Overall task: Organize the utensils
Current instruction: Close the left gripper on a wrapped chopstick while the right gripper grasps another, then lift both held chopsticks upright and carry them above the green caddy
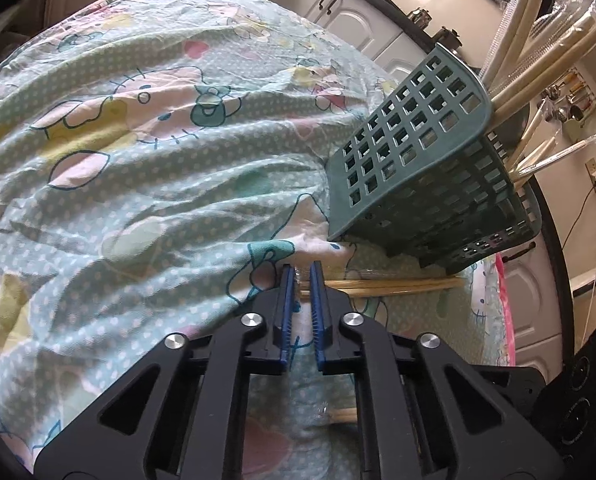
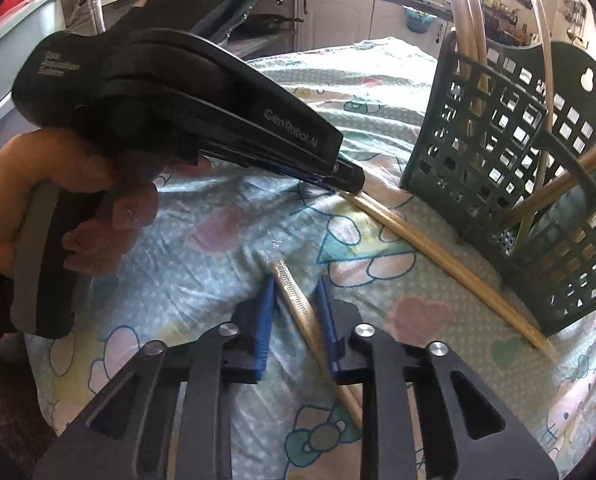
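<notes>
Chopsticks (image 2: 450,264) lie at right of centre beside the basket (image 2: 538,208), light, stiff, slippery in plastic; your left gripper (image 1: 302,276) pinches their end, your right gripper (image 2: 296,300) straddles another pair (image 2: 298,304), not yet pressing.

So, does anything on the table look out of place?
Yes. Two wrapped pairs of chopsticks lie loose on the tablecloth beside the green basket, while others stand inside it.
</notes>
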A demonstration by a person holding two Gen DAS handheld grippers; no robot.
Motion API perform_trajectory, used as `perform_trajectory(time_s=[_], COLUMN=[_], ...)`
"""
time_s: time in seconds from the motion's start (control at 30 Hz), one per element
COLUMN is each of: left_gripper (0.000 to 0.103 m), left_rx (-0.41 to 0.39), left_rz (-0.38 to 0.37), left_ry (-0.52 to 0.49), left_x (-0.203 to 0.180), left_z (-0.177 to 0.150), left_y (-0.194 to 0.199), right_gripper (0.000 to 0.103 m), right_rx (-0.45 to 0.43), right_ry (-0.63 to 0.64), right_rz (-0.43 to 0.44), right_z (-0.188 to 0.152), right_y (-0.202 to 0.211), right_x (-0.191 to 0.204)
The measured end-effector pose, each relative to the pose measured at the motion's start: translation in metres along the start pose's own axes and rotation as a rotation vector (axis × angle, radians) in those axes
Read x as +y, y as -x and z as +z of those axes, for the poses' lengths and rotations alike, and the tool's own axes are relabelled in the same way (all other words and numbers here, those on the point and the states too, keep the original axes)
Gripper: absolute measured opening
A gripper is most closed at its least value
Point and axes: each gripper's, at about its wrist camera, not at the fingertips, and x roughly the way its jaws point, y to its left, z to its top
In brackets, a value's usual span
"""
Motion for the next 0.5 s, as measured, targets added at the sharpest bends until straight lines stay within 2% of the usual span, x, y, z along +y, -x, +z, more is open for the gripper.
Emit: perform_trajectory(time_s=[0.13, 0.3, 0.5], left_gripper=[0.001, 0.0, 0.0], left_rx=[-0.001, -0.02, -0.057], left_rz=[-0.015, -0.031, -0.072], left_ry=[-0.003, 0.002, 0.013], left_x=[0.001, 0.0, -0.002], left_z=[-0.003, -0.011, -0.023], left_y=[0.004, 0.016, 0.038], right_gripper=[0.006, 0.006, 0.006], right_rx=[-0.012, -0.047, -0.124], right_ry=[0.001, 0.023, -0.02], right_rz=[-0.008, -0.035, -0.074], right_z=[-0.004, -0.008, -0.012], right_y=[0.012, 0.032, 0.077], right_x=[0.004, 0.006, -0.006])
